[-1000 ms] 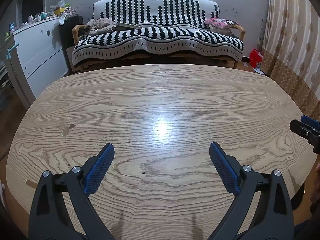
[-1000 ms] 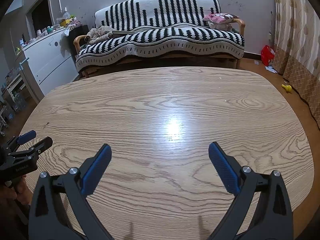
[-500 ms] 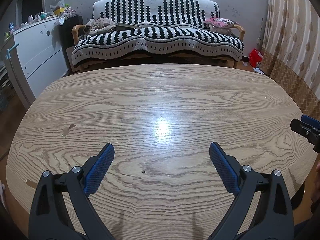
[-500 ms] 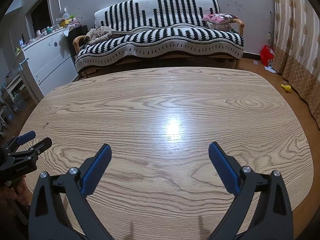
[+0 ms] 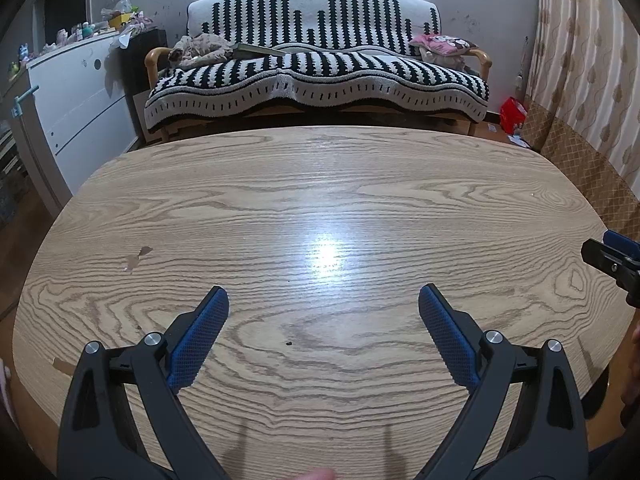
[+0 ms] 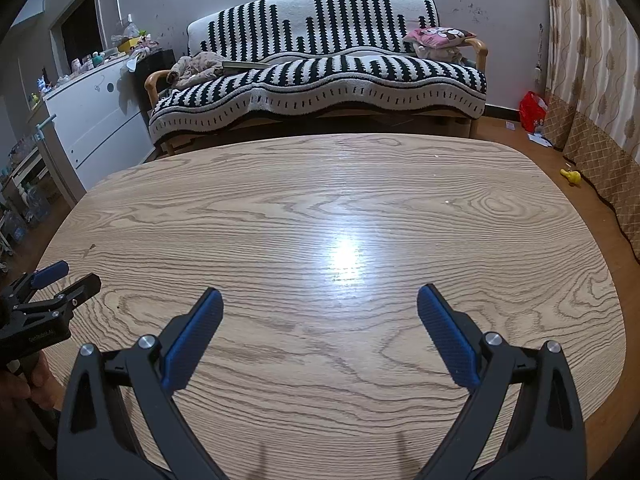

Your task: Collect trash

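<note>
Trash of any size is not on the table in either view: the oak-grain top carries only a lamp glare, a tiny dark speck near the left gripper, a small pale crumb toward the far right, and a chipped patch in the veneer on the left. Nothing has shifted over the last second; both grippers hang where they were, so no pick-up or drop is under way. That leaves two readings: the top is already cleared, or the collecting is to happen elsewhere. Candidates off the table are a red bag, scraps of paper and a yellow object on the floor by the curtain, though whether they count as trash I cannot tell. No bin shows.

The left gripper's jaws stand wide apart and hold nothing; the right gripper is likewise spread and empty. Each hovers over the near edge, side by side. Beyond stand a striped sofa and a white dresser.
</note>
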Motion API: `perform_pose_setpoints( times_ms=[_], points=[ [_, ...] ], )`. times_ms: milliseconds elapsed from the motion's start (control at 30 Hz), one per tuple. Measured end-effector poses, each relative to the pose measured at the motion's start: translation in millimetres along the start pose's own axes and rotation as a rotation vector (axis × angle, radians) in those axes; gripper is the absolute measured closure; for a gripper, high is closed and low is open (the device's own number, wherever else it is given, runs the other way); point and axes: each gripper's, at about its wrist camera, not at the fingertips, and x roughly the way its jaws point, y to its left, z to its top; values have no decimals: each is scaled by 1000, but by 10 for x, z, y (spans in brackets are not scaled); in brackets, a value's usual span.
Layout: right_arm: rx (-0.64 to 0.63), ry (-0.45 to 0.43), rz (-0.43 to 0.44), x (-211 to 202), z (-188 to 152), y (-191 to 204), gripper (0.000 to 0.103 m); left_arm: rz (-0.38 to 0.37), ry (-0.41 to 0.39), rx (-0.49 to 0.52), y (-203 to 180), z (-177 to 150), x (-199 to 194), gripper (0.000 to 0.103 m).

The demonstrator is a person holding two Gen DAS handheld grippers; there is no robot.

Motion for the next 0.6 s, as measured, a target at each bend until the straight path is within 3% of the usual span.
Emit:
perform_pose_setpoints(
  times_ms=[333,600],
  points=[
    [-2,0,0,-6,-7,-12,9,1,-39,27,-39,-4,-63,7],
    [1,2,-2,-2,-1,-80,9,18,-18,17,-21,35,-32,7]
  ],
)
